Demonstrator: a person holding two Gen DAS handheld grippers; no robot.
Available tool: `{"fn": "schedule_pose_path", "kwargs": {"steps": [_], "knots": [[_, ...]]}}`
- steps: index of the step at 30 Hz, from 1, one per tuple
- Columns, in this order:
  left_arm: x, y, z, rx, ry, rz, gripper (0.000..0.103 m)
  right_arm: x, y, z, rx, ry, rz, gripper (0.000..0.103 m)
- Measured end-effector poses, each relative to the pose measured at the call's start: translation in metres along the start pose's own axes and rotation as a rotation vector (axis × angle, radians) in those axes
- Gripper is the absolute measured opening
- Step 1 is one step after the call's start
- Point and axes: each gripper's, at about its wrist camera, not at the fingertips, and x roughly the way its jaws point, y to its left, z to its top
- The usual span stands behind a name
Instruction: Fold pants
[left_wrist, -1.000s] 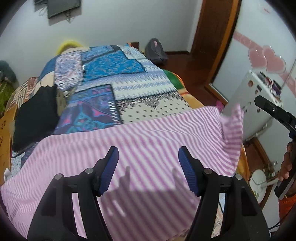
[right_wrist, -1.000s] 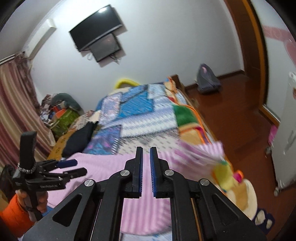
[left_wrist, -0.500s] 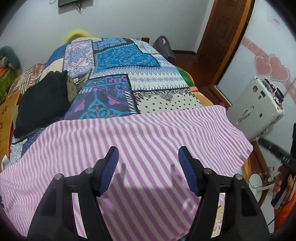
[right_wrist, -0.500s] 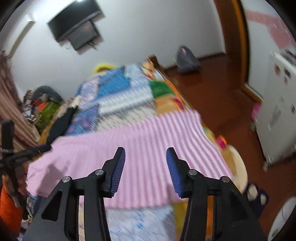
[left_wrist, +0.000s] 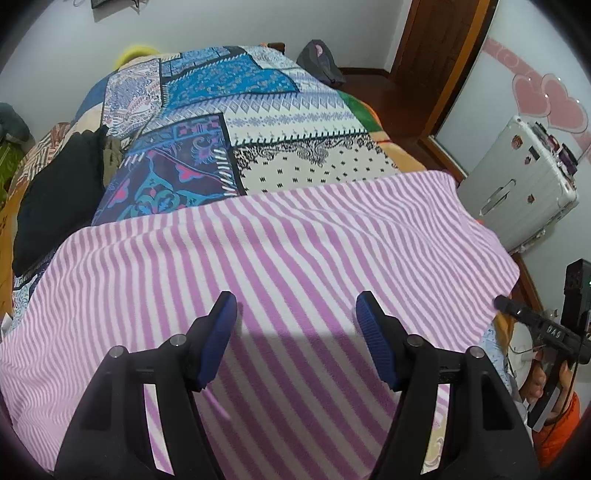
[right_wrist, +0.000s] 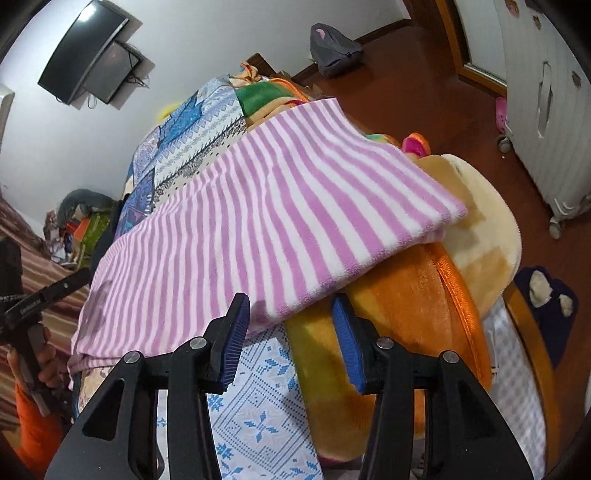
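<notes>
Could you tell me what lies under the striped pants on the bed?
The striped pants rest on an orange blanket and a patchwork bedspread. Whatever lies beneath their middle is covered.

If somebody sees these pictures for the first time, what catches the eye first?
The pink and white striped pants, spread flat across the near end of the bed. Behind them lies the blue patchwork bedspread. Each hand-held gripper, left and right, hangs open over the cloth's near edge.
</notes>
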Motion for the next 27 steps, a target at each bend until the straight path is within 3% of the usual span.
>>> {"fn": "schedule_pose_path", "kwargs": {"steps": [5,14,16,18,19,27], "knots": [[0.011,-0.005,0.000,0.004,0.019,0.018,0.067,0.003,-0.015,0.011,0.067,-0.027,0.063,0.043],[0.022,-0.010,0.002,0.036,0.018,0.056,0.067,0.013,-0.003,0.036,-0.023,-0.079,0.044,0.044],[0.023,-0.011,0.003,0.036,0.015,0.056,0.067,0.016,-0.004,0.041,-0.028,-0.088,0.039,0.038],[0.023,-0.012,0.002,0.042,0.011,0.061,0.067,0.020,-0.005,0.047,-0.024,-0.094,0.032,0.016],[0.023,-0.013,0.003,0.044,0.009,0.062,0.067,0.021,-0.008,0.049,-0.012,-0.090,0.047,0.013],[0.009,-0.005,0.003,0.029,-0.026,0.038,0.067,0.000,0.020,0.060,-0.064,-0.145,0.101,0.008]]}}
